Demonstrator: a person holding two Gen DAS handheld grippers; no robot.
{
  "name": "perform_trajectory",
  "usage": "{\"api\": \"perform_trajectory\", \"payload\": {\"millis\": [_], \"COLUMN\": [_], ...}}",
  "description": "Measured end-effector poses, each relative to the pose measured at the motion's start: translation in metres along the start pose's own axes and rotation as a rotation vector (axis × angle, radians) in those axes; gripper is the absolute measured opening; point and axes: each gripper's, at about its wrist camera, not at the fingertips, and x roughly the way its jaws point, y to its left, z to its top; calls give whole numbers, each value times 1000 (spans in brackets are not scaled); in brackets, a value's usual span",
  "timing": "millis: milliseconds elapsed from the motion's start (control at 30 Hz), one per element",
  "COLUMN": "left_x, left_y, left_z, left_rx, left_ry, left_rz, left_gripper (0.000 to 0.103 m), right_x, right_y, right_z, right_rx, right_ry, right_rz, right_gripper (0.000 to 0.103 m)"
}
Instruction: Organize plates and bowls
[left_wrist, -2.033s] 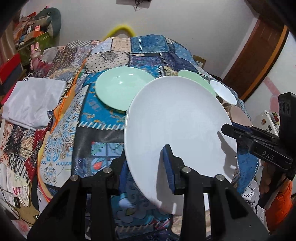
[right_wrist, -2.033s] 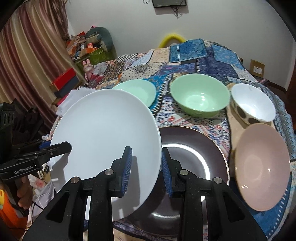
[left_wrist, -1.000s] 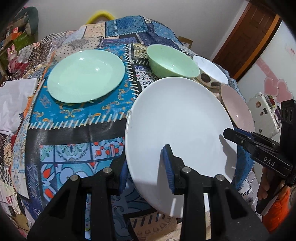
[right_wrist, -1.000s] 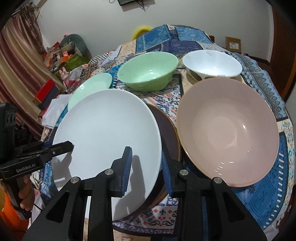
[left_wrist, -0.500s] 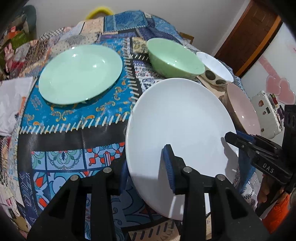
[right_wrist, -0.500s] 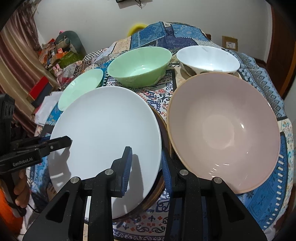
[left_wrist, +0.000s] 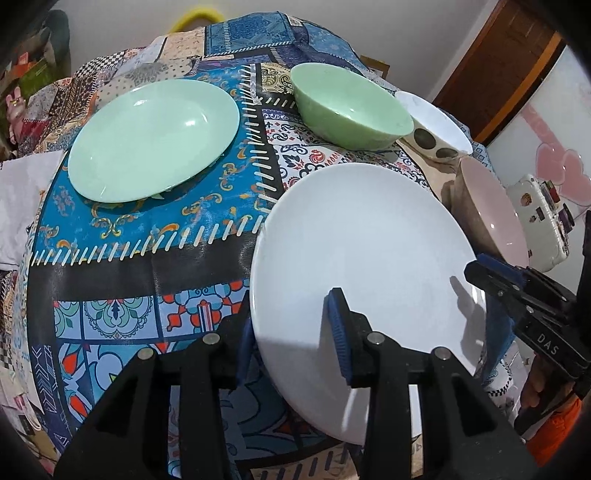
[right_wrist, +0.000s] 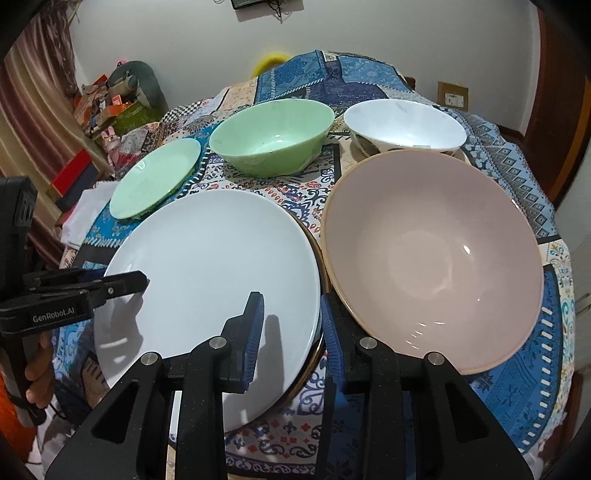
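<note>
A large white plate (left_wrist: 362, 251) (right_wrist: 214, 273) lies low over a dark brown plate, whose rim (right_wrist: 318, 254) shows just beneath it on the right. My left gripper (left_wrist: 291, 332) (right_wrist: 142, 282) is shut on the white plate's left rim, one finger under and one on top. At the opposite rim, my right gripper (right_wrist: 291, 332) (left_wrist: 476, 271) is shut on the same plate. A pink bowl (right_wrist: 436, 258) (left_wrist: 491, 206) stands just right of the plates. Behind them are a green bowl (right_wrist: 273, 133) (left_wrist: 351, 107), a white spotted bowl (right_wrist: 402, 125) (left_wrist: 436, 125) and a green plate (left_wrist: 155, 136) (right_wrist: 155, 177).
A patchwork cloth (left_wrist: 147, 266) covers the round table. Off its left edge lies a folded white cloth (left_wrist: 22, 199), with boxes and toys (right_wrist: 110, 103) farther back. On the right stand a white stickered case (left_wrist: 539, 218) and a wooden door (left_wrist: 509, 55).
Both grippers have carried the white plate to the right and down, from beside the brown plate to on top of it. The pink bowl now looms closer in the right wrist view.
</note>
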Motion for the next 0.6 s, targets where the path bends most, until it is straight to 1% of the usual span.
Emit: {"api": "perform_trajectory", "payload": {"millis": [133,200,333,400,433,467,500,567,600], "left_x": [-10,-20,-43,-55,-62,-68,-74,-89,-94], "left_y": [-5,-5,-3,-1,0,1,3,6,7], "left_z": [-2,-1,1,2,2,2,3,4,4], "left_rx": [42,51,52,52,50,49,49,52,52], "left_ry": [-45,-72,-136,-164,-182,-198,-213,-248,-255], "left_rz": [45,49,81,92,94,96,100,116,123], "left_gripper": [37,42,49,57,59,63,67,70,73], "right_x": [-6,-11,-22,-28,-30,-32,-34,-39,-40], "right_y": [5,8,13,17,20,22,25,32,36], "right_z": [1,3,9,13,15,17,19,23,27], "right_rx": [-32,-44,-53,-63,-68,-73,-78,-85,-89], "right_ry": [-13,-29,-58,-77,-86,-95,-107,-127,-136], "right_rz": [-20,-35,-19,-16,-13,-10,-7,2,11], "right_gripper": [30,30,32,35,39,45,47,59,61]}}
